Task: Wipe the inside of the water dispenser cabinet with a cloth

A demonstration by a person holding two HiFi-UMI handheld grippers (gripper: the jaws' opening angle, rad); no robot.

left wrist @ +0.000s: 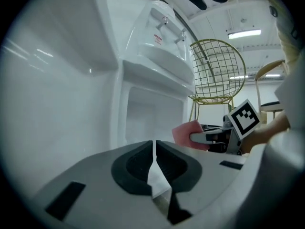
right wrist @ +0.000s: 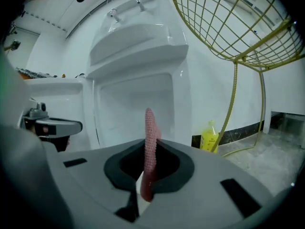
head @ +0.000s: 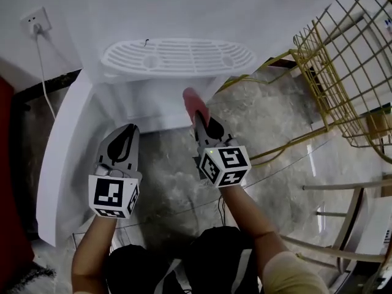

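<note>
Your right gripper (head: 199, 121) has its jaws closed tight on the pink cloth (head: 194, 100). The cloth sticks out past the jaw tips as a free flap, probably so that fabric reaches the panels before hard plastic does. It is just in front of the water dispenser (head: 177, 57), level with the open cabinet (head: 153, 106) under the drip tray. It seems not to touch any wall yet, so the wiping looks still to come.

Your left gripper (head: 127, 131) has its jaws pressed together with nothing between them. It hangs in front of the dispenser on the door side, apparently just kept clear of the cloth's path.

The cabinet door (head: 61, 164) is swung wide from the dispenser's left side toward you, so the mouth is unobstructed. The opening is framed by two upright side edges and a top lip, and the drip tray overhangs it. Entering low and centred should keep the marker cube away from that overhang.

To the right of the dispenser, the gold wire chair (head: 343, 72) and its legs crowd the floor. A yellow bottle (right wrist: 209, 136) stands against the wall there, so your elbow has less room to swing on that side. On the left, the open door limits sideways movement.
</note>
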